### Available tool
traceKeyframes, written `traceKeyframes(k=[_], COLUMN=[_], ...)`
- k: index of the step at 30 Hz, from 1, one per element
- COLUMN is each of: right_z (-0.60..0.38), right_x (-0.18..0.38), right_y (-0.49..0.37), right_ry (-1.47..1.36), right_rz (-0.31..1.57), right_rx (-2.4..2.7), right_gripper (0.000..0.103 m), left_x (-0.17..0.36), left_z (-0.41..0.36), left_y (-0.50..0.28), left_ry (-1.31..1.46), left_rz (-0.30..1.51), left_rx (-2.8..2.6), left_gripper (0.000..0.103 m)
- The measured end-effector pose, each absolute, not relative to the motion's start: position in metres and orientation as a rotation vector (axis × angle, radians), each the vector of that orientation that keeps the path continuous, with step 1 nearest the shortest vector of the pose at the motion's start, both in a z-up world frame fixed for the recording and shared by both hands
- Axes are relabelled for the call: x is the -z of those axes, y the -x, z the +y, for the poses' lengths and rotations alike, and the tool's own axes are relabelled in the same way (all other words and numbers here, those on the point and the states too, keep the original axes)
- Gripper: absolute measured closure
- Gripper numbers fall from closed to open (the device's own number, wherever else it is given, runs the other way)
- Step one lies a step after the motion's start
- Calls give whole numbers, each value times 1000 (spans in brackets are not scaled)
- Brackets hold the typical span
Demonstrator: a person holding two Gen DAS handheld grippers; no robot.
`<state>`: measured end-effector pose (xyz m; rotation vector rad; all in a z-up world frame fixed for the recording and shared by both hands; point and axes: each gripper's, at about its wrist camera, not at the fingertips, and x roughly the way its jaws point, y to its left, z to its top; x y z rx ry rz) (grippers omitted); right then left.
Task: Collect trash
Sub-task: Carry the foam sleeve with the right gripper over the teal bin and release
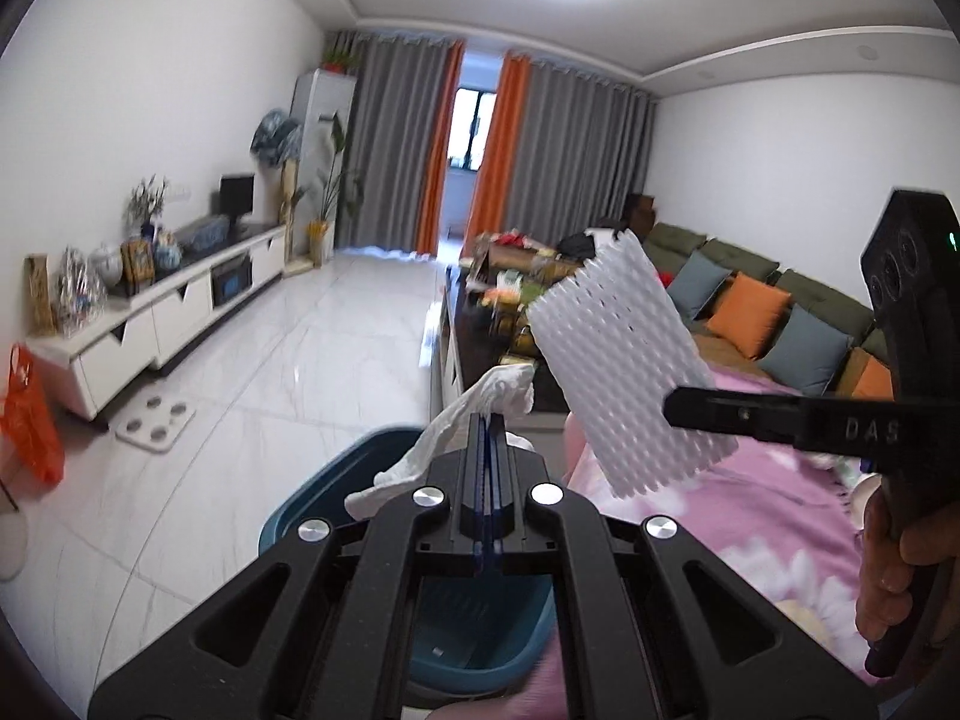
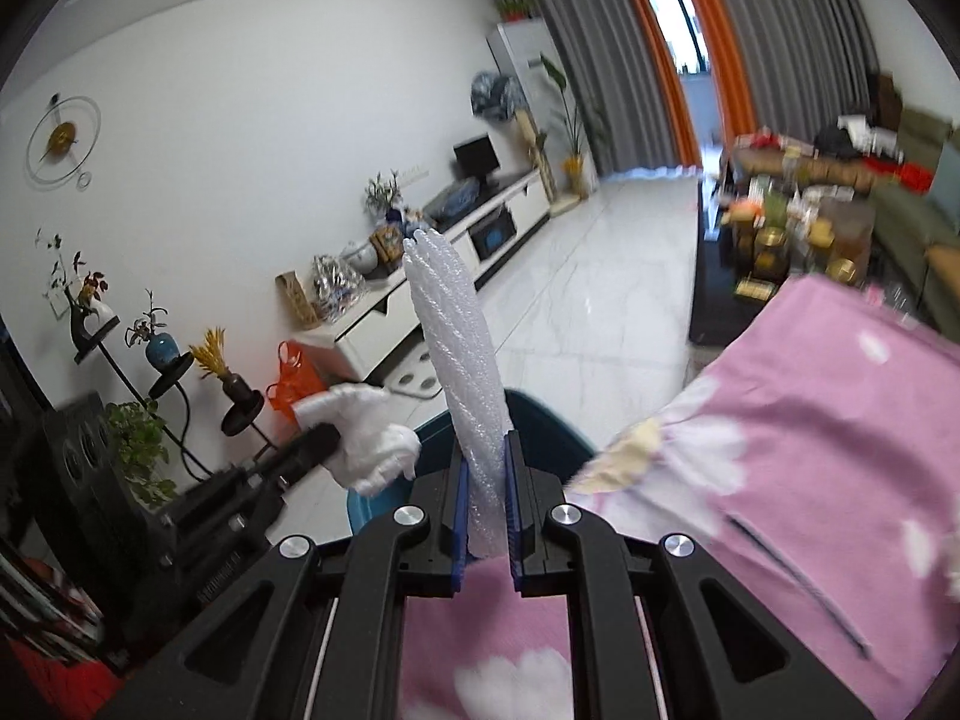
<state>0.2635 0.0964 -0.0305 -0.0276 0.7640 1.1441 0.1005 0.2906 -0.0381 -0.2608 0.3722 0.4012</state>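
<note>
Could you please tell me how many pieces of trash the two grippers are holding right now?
2: a crumpled tissue in the left gripper, and a white foam net in the right gripper. More may be hidden.

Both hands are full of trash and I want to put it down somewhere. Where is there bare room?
Bare: the white floor between the TV cabinet and the dark coffee table, and inside the blue bin below the left gripper. Crowded: coffee table top and cabinet top.
</note>
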Motion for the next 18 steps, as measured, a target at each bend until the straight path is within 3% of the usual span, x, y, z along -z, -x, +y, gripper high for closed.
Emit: traceKeyframes(k=[9,15,17,18], right_z=[158,164,163,161], right_x=[77,90,93,93], right_y=[-266,-274,-278,-281], right_ry=[106,135,117,116], right_rz=[954,987,1007,1000], right_rx=[-1116,-1074,-1074,-1067], right_gripper=[94,87,68,64], left_x=[101,126,134,137], left_z=[325,333,340,332], left_y=[-145,-162,-169,-166], left_ry=[339,354,374,379], left_rz=[481,511,528,529], left_rx=[-424,-448,-438,-439], left_gripper=[101,100,90,86])
